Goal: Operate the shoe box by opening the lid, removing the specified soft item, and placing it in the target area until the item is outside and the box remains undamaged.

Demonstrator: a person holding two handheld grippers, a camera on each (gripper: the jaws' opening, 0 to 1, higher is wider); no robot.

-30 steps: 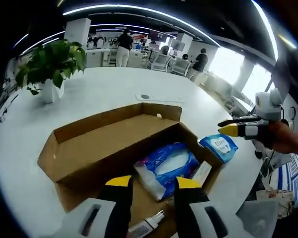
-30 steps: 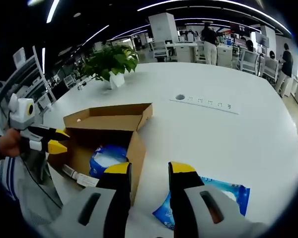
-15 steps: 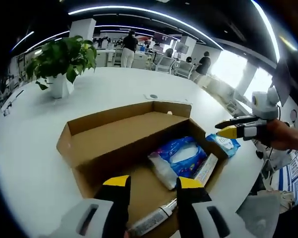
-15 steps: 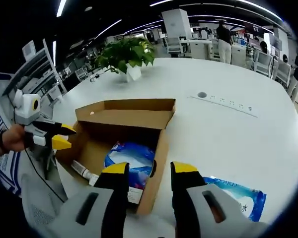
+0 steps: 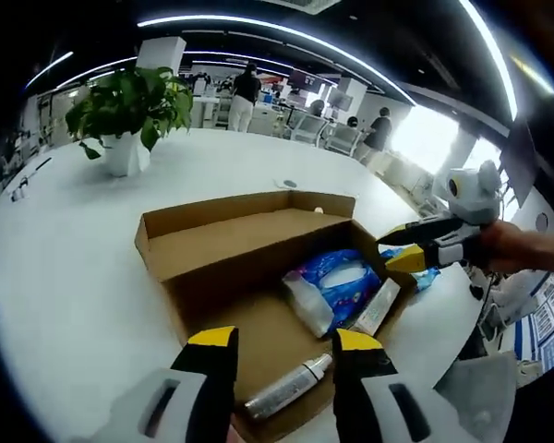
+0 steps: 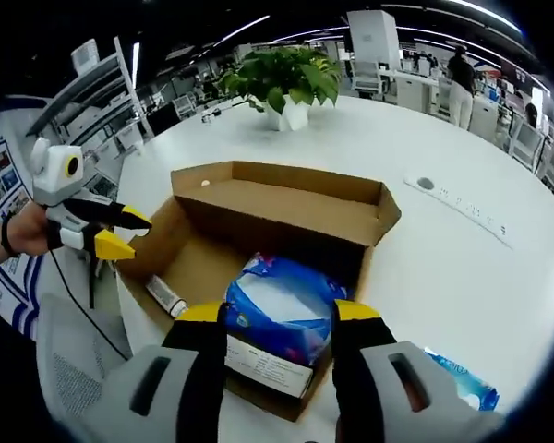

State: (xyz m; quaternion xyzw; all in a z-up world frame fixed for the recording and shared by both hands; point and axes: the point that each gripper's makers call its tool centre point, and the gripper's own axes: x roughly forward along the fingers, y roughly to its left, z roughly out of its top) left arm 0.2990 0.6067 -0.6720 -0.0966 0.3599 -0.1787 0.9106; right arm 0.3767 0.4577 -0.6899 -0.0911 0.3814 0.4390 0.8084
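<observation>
Left gripper view looks over a broad white bench (image 5: 65, 277) in an open office lit by curved ceiling light strips, with people standing and seated at desks far behind. A potted plant (image 5: 129, 106) in a white pot stands on the far part of the bench, well apart from the shoe box (image 5: 249, 245). The shoe box is plain brown cardboard, its lid folded back and standing behind the opening. Inside lies a soft blue pack (image 5: 332, 286), crinkled plastic with a pale middle, beside a flat white tube (image 5: 377, 306) and a silver tube (image 5: 286, 392) near the front wall. The left gripper (image 5: 277, 343) hangs over the box's near edge, its yellow-tipped jaws parted with nothing between them. The right gripper (image 5: 408, 247), held by a hand, reaches toward the box's right end. Right gripper view shows the right gripper (image 6: 279, 314) with jaws spread and empty just above the blue pack (image 6: 282, 309), and a second blue packet (image 6: 462, 377) lying on the bench outside the box.
</observation>
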